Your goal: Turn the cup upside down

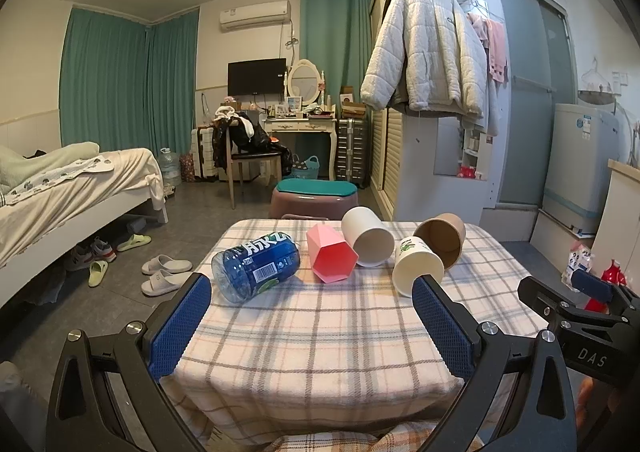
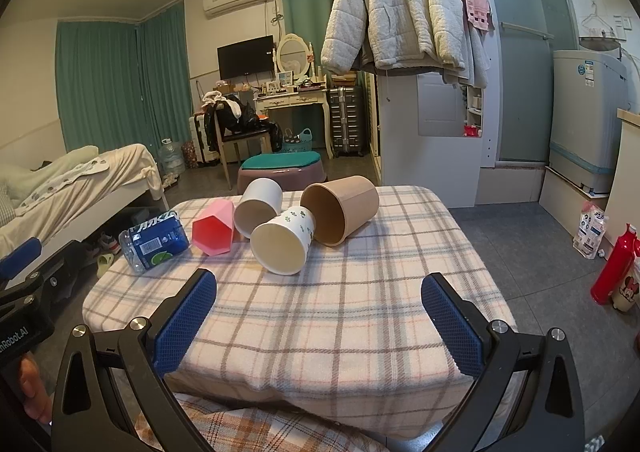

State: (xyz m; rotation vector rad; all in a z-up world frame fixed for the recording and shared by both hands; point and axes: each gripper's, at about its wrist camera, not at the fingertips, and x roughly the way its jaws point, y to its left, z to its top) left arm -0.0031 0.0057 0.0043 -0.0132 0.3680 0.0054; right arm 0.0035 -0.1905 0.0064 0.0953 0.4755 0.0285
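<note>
Several cups lie on their sides on the plaid-covered table [image 1: 320, 332]: a pink faceted cup [image 1: 330, 258] [image 2: 214, 230], a plain white cup [image 1: 368, 238] [image 2: 258, 206], a white paper cup with green prints [image 1: 416, 266] [image 2: 284, 242] and a brown paper cup [image 1: 442, 238] [image 2: 340, 208]. Their mouths face me. My left gripper [image 1: 312, 322] is open and empty above the table's near edge. My right gripper [image 2: 320, 322] is open and empty, also at the near edge [image 2: 320, 392]. The right gripper also shows in the left wrist view [image 1: 580, 300].
A blue-labelled plastic bottle [image 1: 256, 266] [image 2: 154, 244] lies on its side at the table's left. A stool with a teal top [image 1: 314, 194] stands behind the table. A bed [image 1: 72, 196] is to the left, a red bottle [image 2: 616, 268] on the floor right.
</note>
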